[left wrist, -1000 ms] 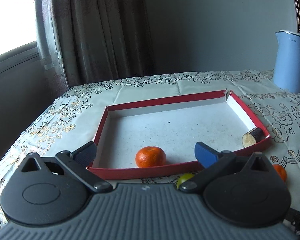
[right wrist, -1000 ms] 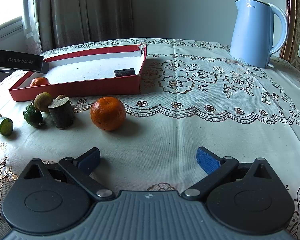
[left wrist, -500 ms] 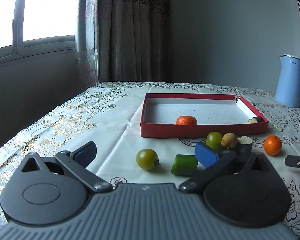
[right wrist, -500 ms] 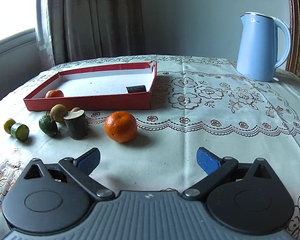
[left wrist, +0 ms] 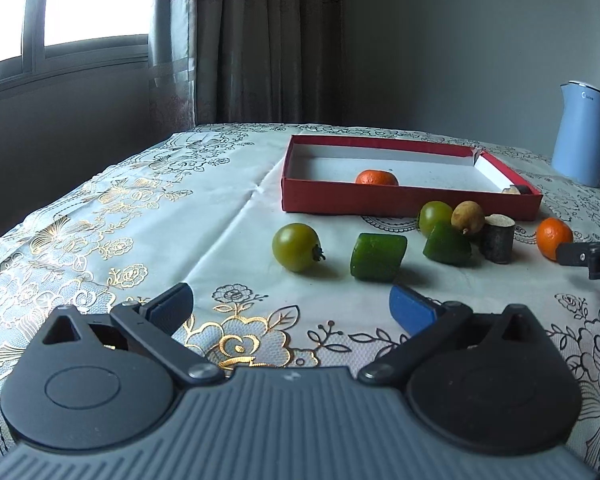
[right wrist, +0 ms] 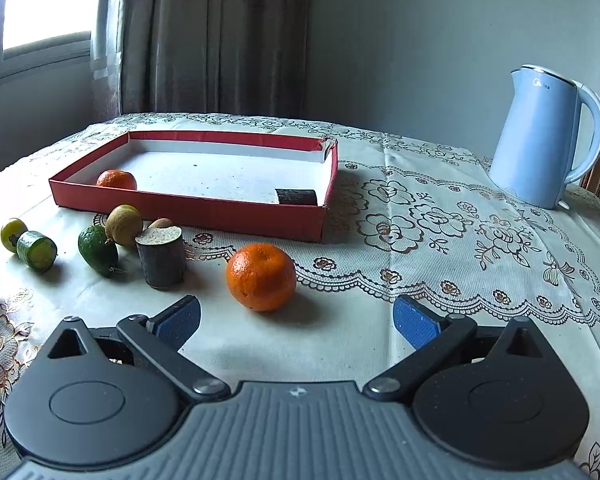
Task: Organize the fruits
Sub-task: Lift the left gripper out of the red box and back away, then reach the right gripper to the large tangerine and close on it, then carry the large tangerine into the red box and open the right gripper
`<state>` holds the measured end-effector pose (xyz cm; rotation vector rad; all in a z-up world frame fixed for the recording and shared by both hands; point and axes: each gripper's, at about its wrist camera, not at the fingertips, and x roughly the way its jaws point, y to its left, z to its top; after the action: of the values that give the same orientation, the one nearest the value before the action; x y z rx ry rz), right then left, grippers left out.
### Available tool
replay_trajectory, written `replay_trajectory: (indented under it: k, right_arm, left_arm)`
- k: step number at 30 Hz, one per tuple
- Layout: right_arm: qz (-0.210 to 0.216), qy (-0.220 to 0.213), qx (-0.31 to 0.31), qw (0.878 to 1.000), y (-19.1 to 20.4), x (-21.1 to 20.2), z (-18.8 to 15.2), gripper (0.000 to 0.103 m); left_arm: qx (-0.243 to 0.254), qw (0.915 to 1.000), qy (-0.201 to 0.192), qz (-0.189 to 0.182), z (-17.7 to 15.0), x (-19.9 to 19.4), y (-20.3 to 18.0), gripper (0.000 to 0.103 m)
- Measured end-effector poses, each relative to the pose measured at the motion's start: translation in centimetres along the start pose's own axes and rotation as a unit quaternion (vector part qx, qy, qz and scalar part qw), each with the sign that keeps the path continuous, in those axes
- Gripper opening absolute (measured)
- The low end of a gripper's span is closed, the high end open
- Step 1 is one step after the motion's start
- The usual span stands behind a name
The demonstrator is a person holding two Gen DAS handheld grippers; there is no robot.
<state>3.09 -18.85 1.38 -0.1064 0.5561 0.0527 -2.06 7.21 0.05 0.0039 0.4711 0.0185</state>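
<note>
At the bottom of the left wrist view, the left gripper (left wrist: 290, 306) has its blue pads spread wide with nothing between them, low over the tablecloth (left wrist: 148, 216). Just above it, mid-frame, lie a green tomato (left wrist: 296, 247) and a cut green chunk (left wrist: 377, 256). Right of them cluster a second green fruit (left wrist: 435, 218), a green wedge (left wrist: 446, 244), a tan fruit (left wrist: 467, 217) and a dark cut stub (left wrist: 498, 237); a loose orange (left wrist: 553, 232) sits far right. The red tray (left wrist: 380, 202) above holds one orange (left wrist: 376, 178). A blue kettle (left wrist: 580, 132) stands at the right edge

At the bottom of the right wrist view, the right gripper (right wrist: 296, 317) is likewise spread and empty, with the loose orange (right wrist: 261, 276) just above it. The tray (right wrist: 228, 216), upper left, holds the orange (right wrist: 117, 180) and a dark piece (right wrist: 296, 197)
</note>
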Motion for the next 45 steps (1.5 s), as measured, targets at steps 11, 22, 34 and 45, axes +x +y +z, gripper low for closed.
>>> replay_trajectory:
  k: [11, 22, 34, 45]
  right_arm:
    - [0.014, 0.031, 0.017, 0.999, -0.6, 3.2, 1.3, 0.103]
    - [0.033, 0.056, 0.032, 0.997, -1.1, 4.6, 1.7, 0.084]
    - [0.050, 0.046, 0.025, 0.997, -0.5, 4.3, 1.9, 0.054]
    - [0.057, 0.038, 0.026, 0.997, 0.0, 4.2, 1.9, 0.043]
  left_arm:
    - [0.019, 0.9991, 0.037, 0.008, 0.2, 1.1, -0.7, 0.103]
    - [-0.005, 0.9986, 0.053, -0.004, 0.4, 1.6, 0.0, 0.103]
    - [-0.008, 0.9984, 0.055, -0.003, 0.3, 1.6, 0.0, 0.103]
    - [-0.011, 0.9983, 0.057, -0.006, 0.3, 1.6, 0.1, 0.103]
